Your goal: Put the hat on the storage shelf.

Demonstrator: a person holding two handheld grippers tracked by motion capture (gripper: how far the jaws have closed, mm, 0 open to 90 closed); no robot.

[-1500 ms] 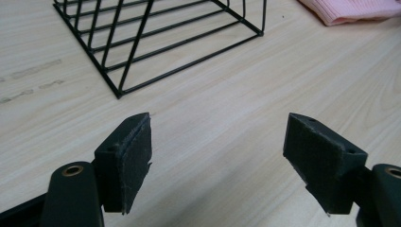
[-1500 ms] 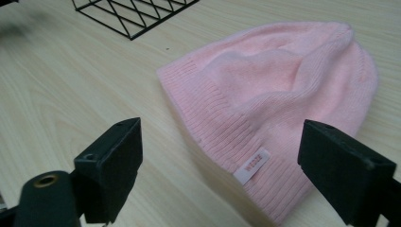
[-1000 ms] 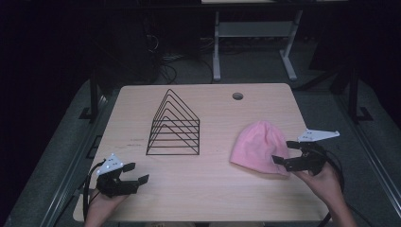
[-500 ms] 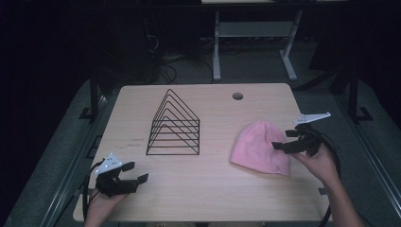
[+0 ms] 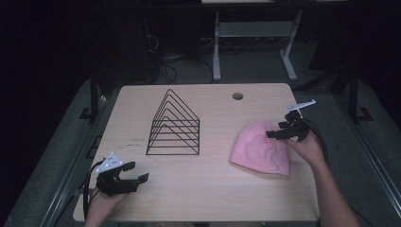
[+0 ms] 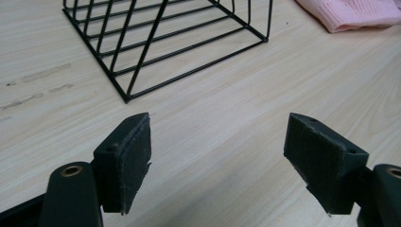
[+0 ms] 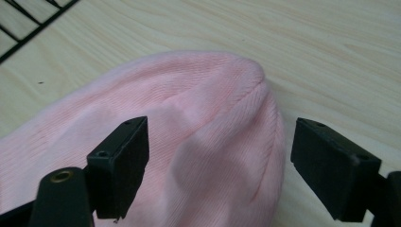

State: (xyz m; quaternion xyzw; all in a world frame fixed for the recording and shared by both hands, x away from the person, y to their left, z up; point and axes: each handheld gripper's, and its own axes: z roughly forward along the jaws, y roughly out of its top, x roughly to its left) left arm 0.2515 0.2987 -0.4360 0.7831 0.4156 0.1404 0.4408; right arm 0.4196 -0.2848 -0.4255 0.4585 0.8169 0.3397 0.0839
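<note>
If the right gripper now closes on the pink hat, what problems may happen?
1. The right gripper is open over the rounded crown of the pink hat; it may pinch only one loose fold, so the soft knit could slip out.
2. The hat lies flat on the table, so the pads may scrape the wood.
3. If dragged left, it could snag the wire rack.

The hat lay on the table between and beyond the right gripper's jaws, while the wire rack stood ahead of the left gripper's jaws.
</note>
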